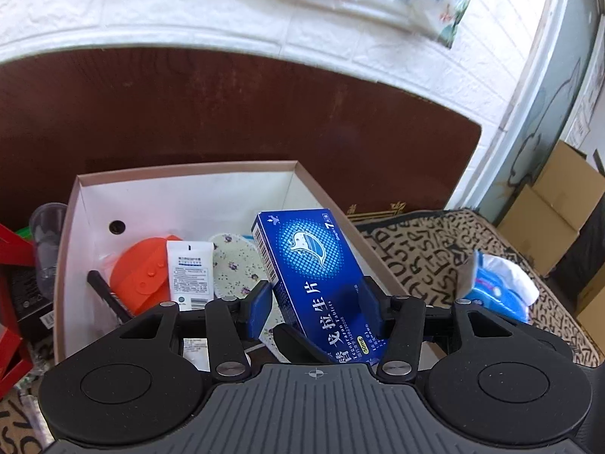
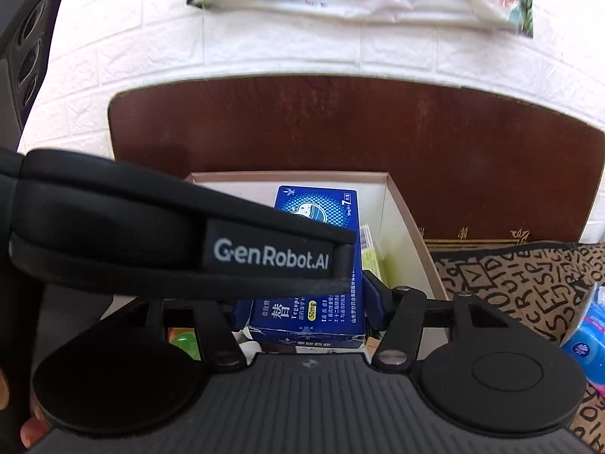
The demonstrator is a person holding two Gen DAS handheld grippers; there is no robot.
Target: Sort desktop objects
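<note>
A blue tablet box (image 1: 308, 265) stands tilted over the white cardboard box (image 1: 181, 193). In the left wrist view my left gripper (image 1: 315, 302) has its blue pads (image 1: 261, 308) spread wider than the tablet box, with a gap on the left side. In the right wrist view my right gripper (image 2: 308, 302) is shut on the same blue tablet box (image 2: 314, 302), pads against both its sides. The left gripper's black body (image 2: 170, 242) crosses in front and hides the right gripper's left finger. Inside the cardboard box lie an orange case (image 1: 140, 272), a white tube (image 1: 188, 272) and a flowered pad (image 1: 236, 265).
A brown board (image 1: 264, 113) leans on the white brick wall behind the cardboard box. A letter-patterned cloth (image 1: 435, 253) covers the surface to the right, with a blue tissue pack (image 1: 495, 283) on it. Red boxes (image 1: 11, 302) and a clear cup (image 1: 47, 242) stand left.
</note>
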